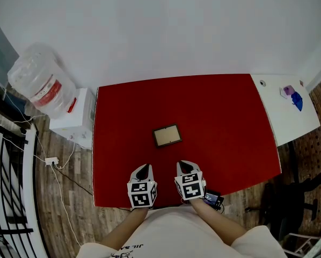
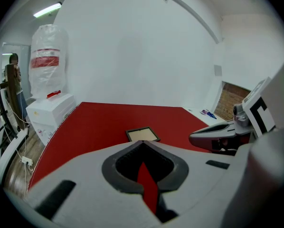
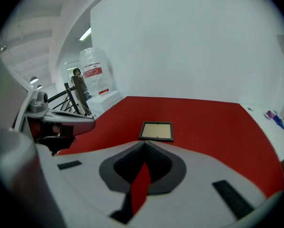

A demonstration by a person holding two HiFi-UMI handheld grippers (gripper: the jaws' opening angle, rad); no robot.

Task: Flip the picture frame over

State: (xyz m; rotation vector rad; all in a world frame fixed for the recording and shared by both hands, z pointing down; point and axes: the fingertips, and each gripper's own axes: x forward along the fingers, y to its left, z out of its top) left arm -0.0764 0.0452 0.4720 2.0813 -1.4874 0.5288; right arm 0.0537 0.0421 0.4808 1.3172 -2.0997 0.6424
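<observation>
Across the middle of the head view spreads the wide red cloth-covered worktop (image 1: 230,122), and almost all of it is bare. Down at its near edge sit the two tools, side by side. The grey left gripper (image 1: 144,167) with its marker cube has its jaws pressed together on nothing. Same story for the grey right gripper (image 1: 183,165): jaws closed, empty, only a sliver of red showing behind them.

Both point forward and down at the one thing that matters, the small rectangular dark-edged picture frame (image 1: 167,136). It lies flat on the worktop, ahead of both sets of jaws and apart from them, roughly on the line between the two. Its long axis runs left to right, with the right end swung a little away from the person. By my reading the right gripper is a shade nearer, though it is close. Inside the dark border is a plain pale beige panel, and I cannot tell whether that is front or backing.
</observation>
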